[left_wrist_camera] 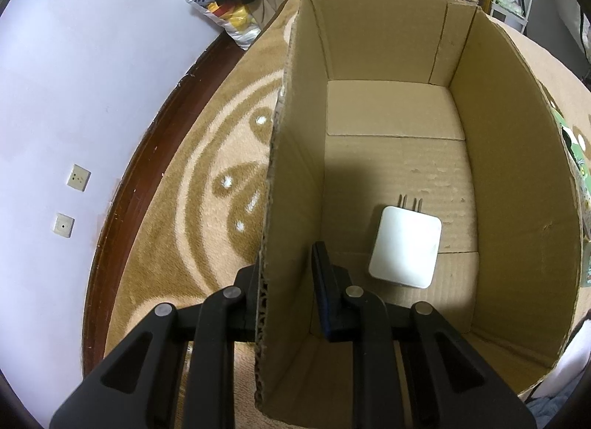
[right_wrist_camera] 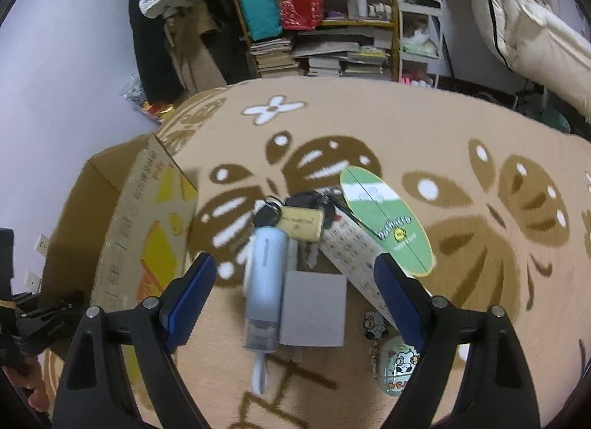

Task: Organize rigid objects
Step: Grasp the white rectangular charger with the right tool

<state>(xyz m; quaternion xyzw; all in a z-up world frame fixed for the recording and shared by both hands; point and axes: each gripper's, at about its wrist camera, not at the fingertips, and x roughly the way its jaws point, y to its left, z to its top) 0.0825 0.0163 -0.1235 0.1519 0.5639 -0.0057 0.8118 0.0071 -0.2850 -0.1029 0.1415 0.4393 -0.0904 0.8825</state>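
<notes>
Left gripper (left_wrist_camera: 286, 281) is clamped on the near side wall of the cardboard box (left_wrist_camera: 517, 178), one finger outside and one inside, fingers closed down to the thickness of the wall; I read that as steadying the box, not carrying it; inside on the box floor lies one white charger (left_wrist_camera: 405, 248), flat, prongs pointing away from me, near the middle of the near half; rest of the box floor is bare.

Right gripper (right_wrist_camera: 295, 296) has its fingers wide apart and holds nothing; it hangs over the pile on the carpet (right_wrist_camera: 461, 126); closest between the fingers sit a pale blue cylindrical gadget (right_wrist_camera: 264, 281) and a grey square block (right_wrist_camera: 314, 314), side by side and touching; just right of those a small round case with a cartoon print (right_wrist_camera: 397, 370); behind them a white remote (right_wrist_camera: 351, 244) lying diagonally, a gold tag on a key bunch (right_wrist_camera: 299, 222), and a green oval board (right_wrist_camera: 384, 218) resting against the remote; the box shows at the left of this view, just beside the pile.

Progress, my judgement: early; one item boxed, at least six left on the carpet; next pick looks like the blue gadget or grey block, can't tell which.
</notes>
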